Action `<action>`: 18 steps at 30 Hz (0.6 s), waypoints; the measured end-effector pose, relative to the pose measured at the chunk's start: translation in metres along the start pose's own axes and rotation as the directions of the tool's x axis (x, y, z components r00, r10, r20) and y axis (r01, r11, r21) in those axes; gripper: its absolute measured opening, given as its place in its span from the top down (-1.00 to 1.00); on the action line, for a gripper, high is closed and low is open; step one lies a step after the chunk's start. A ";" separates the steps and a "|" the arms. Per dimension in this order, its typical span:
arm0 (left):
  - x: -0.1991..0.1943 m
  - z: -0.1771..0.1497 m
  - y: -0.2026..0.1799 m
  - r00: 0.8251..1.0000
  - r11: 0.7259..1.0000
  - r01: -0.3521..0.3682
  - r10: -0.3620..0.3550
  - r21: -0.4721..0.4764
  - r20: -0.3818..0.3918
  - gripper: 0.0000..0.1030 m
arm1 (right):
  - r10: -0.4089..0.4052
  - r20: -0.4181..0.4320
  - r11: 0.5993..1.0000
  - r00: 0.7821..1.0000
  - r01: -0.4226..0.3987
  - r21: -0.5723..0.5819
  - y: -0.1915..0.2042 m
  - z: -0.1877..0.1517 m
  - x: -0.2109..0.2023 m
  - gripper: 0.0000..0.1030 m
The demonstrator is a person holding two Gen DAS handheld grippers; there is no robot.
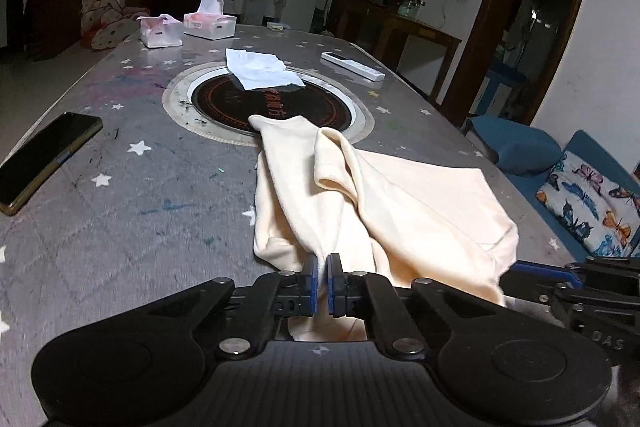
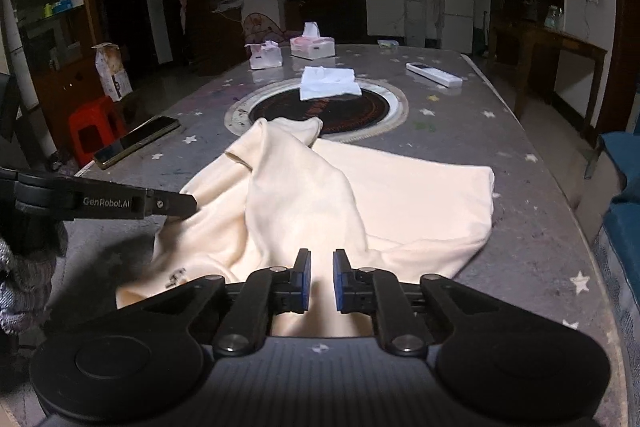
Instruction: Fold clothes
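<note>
A cream garment (image 1: pixel 400 195) lies rumpled on the grey star-patterned table (image 1: pixel 120 227), its far end reaching the round inset cooktop (image 1: pixel 272 107). My left gripper (image 1: pixel 323 267) is shut on a bunched fold at the garment's near left edge, with fabric pinched between the blue pads. In the right wrist view the same garment (image 2: pixel 320 187) spreads out ahead. My right gripper (image 2: pixel 321 267) stands over its near edge, jaws a small gap apart, cloth showing between them but not pinched. The left gripper's finger (image 2: pixel 188 205) touches the cloth at the left.
A folded white cloth (image 1: pixel 260 69) lies on the cooktop's far side. A phone (image 1: pixel 44 159) rests at the table's left edge, a white remote (image 1: pixel 352 65) far right, two tissue boxes (image 1: pixel 210 23) at the back. A blue sofa with a butterfly cushion (image 1: pixel 592 203) stands right.
</note>
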State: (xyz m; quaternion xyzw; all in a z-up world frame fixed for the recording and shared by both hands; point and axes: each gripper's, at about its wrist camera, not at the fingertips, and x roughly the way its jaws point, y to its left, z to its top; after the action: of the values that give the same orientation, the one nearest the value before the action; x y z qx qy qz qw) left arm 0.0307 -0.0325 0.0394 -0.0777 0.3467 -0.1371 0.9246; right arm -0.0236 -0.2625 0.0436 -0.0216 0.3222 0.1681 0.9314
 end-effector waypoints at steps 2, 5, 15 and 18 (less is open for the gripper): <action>-0.005 -0.003 -0.002 1.000 1.000 0.006 -0.006 -0.003 0.005 0.90 | 0.021 0.004 1.000 1.000 -0.021 -0.016 0.006 0.000 0.000 0.28; -0.012 -0.006 -0.005 1.000 1.000 0.017 -0.017 0.001 0.009 0.90 | 0.045 -0.008 0.998 0.999 -0.045 -0.051 0.016 -0.002 0.003 0.24; 0.000 -0.003 0.005 0.999 0.999 -0.029 0.028 -0.032 -0.031 0.26 | 0.038 -0.068 0.989 0.997 -0.047 -0.140 0.029 -0.010 0.011 0.19; 0.003 -0.005 0.008 0.999 0.999 -0.020 0.018 -0.046 -0.040 0.29 | 0.046 -0.072 0.985 0.996 -0.057 -0.162 0.032 -0.013 0.005 0.14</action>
State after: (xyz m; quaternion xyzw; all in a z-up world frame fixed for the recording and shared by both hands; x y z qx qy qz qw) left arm 0.0314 -0.0265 0.0320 -0.0930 0.3687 -0.1217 0.9168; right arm -0.0381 -0.2325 0.0322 -0.0955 0.3393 0.2174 0.9102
